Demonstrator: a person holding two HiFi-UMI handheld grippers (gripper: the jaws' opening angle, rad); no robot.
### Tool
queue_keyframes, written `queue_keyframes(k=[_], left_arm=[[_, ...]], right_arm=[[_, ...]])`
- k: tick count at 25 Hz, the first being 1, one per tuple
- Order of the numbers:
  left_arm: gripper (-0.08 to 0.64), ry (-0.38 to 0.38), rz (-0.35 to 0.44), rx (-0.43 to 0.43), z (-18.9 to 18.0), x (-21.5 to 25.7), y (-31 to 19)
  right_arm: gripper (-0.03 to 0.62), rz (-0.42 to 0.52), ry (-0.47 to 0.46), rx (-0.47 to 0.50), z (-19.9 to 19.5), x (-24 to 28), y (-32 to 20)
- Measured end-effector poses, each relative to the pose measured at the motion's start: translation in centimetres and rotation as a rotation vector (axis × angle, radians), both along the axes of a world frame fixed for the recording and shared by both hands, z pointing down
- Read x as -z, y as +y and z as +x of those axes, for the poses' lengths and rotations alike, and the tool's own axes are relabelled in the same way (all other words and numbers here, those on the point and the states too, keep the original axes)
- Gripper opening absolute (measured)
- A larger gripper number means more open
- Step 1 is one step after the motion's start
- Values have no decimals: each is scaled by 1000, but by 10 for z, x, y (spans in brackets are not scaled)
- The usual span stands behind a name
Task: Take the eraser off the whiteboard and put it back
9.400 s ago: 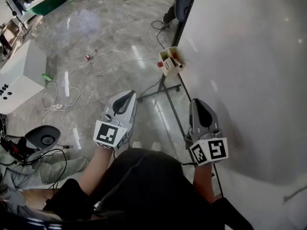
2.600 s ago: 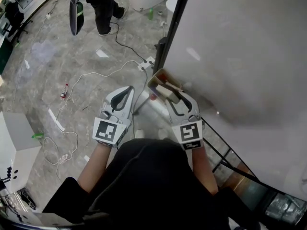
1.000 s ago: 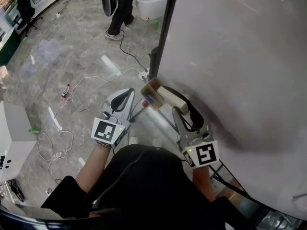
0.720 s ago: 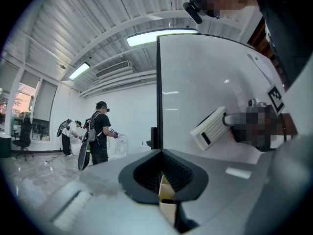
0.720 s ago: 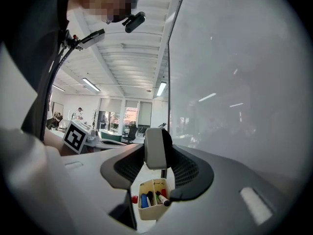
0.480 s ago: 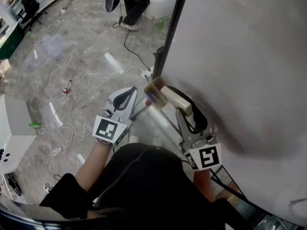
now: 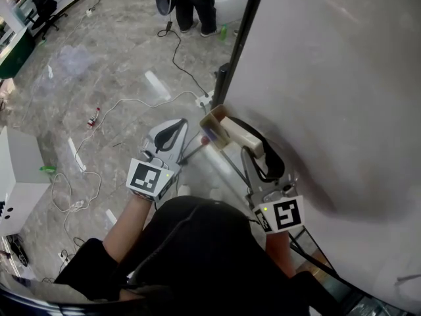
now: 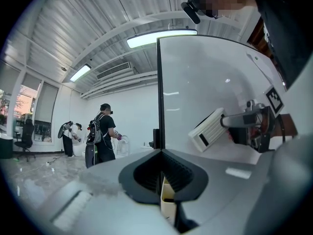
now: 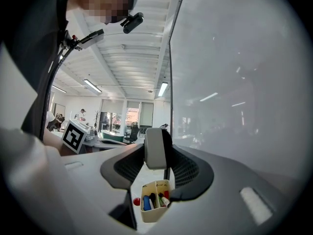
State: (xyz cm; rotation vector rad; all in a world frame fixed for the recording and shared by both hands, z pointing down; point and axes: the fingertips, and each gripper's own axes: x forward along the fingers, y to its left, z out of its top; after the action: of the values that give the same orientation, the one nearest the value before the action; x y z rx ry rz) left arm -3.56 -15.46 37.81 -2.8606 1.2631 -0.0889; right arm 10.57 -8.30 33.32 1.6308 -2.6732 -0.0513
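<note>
My right gripper (image 7: 254,153) is shut on the near end of a beige whiteboard eraser (image 7: 237,134), which it holds level beside the whiteboard (image 7: 342,78), close to the board's dark left frame. Whether the eraser touches the board I cannot tell. In the right gripper view the eraser (image 9: 154,146) stands upright between the jaws, with the beige marker holder (image 9: 155,207) just below it. The same holder (image 7: 211,120) hangs at the board's edge, just past the eraser's far end. My left gripper (image 7: 173,126) is shut and empty, off to the left over the floor.
Cables (image 7: 131,104) trail over the grey stone floor. A person (image 7: 197,5) stands at the back by the board's far end. A white cabinet (image 7: 13,176) sits at the left. The board's stand legs (image 7: 197,151) run along the floor under the grippers.
Both grippers keep their places and the eraser stays in the right one. The head view has shifted slightly, and the person at the back has walked to the right.
</note>
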Motion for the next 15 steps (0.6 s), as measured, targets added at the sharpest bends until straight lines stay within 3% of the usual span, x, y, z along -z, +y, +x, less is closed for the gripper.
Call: queue_keyframes(k=[15], left_arm=[[6, 5, -9, -6, 0, 1, -2]], right_arm=[[178, -11, 3, 0, 0, -2, -2]])
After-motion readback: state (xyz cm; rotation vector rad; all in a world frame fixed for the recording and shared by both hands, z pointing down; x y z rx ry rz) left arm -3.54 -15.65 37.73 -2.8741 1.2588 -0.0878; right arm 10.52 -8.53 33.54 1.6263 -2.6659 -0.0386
